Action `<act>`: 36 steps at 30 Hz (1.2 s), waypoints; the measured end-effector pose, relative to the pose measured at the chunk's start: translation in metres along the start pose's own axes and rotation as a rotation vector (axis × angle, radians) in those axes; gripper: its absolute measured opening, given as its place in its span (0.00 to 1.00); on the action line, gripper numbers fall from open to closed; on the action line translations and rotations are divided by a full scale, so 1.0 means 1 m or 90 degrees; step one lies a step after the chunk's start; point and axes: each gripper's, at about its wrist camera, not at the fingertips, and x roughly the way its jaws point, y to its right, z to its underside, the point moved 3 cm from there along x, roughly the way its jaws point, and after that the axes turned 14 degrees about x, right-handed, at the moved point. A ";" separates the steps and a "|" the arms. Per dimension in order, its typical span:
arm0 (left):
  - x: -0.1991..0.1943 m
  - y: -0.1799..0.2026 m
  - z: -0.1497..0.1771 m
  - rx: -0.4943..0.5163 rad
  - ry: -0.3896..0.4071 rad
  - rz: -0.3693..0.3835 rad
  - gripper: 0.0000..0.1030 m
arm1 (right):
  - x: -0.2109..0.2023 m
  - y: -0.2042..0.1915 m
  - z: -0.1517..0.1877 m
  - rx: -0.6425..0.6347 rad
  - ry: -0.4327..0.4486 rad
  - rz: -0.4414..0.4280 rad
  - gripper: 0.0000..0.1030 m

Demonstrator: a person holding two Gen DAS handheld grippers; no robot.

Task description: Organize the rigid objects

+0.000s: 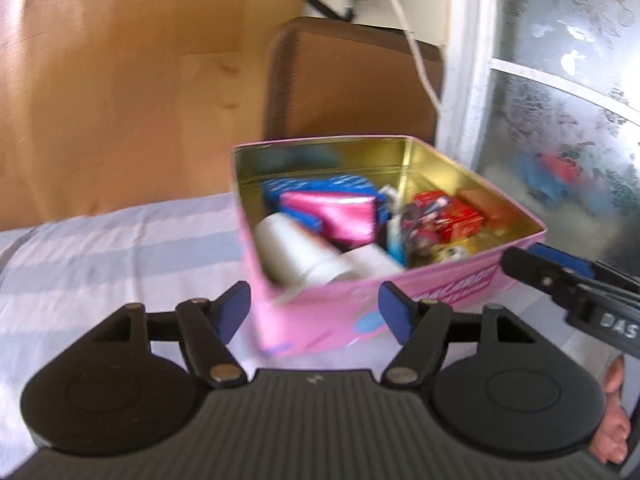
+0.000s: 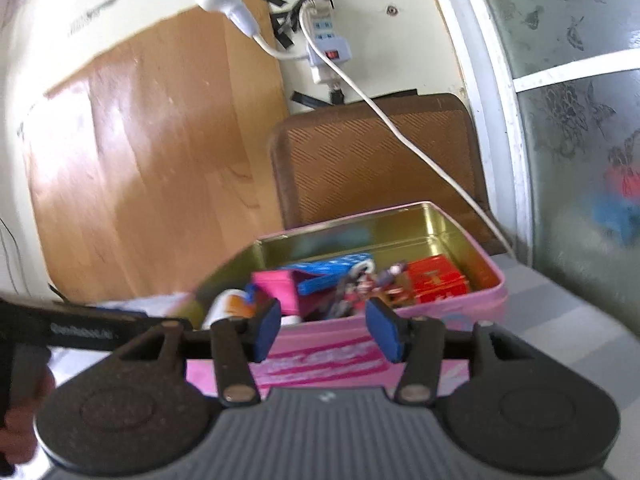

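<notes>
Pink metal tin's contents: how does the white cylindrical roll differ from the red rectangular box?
The white cylindrical roll is round, plain and lies on its side at the near left corner of the pink metal tin; the red rectangular box is flat-sided, printed and sits toward the far right. Both lie inside, untouched by either gripper.

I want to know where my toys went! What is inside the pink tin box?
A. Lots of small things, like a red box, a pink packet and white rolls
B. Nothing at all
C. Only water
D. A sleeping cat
A: the open pink tin box holds a red box, a pink packet, white rolls and other small items, seen from both wrist views.
</notes>
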 end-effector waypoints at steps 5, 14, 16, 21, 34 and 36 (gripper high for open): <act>-0.018 -0.013 0.023 -0.022 -0.014 -0.032 0.80 | -0.011 -0.019 0.022 0.036 -0.033 -0.015 0.50; -0.030 -0.021 0.047 -0.029 -0.018 -0.052 0.91 | -0.017 -0.050 0.055 0.027 -0.106 -0.023 0.54; -0.032 -0.022 0.052 -0.035 -0.021 -0.053 0.93 | -0.017 -0.053 0.060 0.032 -0.118 -0.024 0.54; -0.037 -0.022 0.057 -0.033 -0.018 -0.060 1.00 | -0.022 -0.056 0.060 0.046 -0.117 -0.019 0.59; -0.046 -0.016 0.058 -0.030 -0.036 -0.072 1.00 | -0.040 -0.067 0.051 0.083 -0.096 -0.001 1.00; -0.045 -0.013 0.058 -0.026 -0.054 -0.063 1.00 | -0.040 -0.068 0.050 0.088 -0.101 0.005 1.00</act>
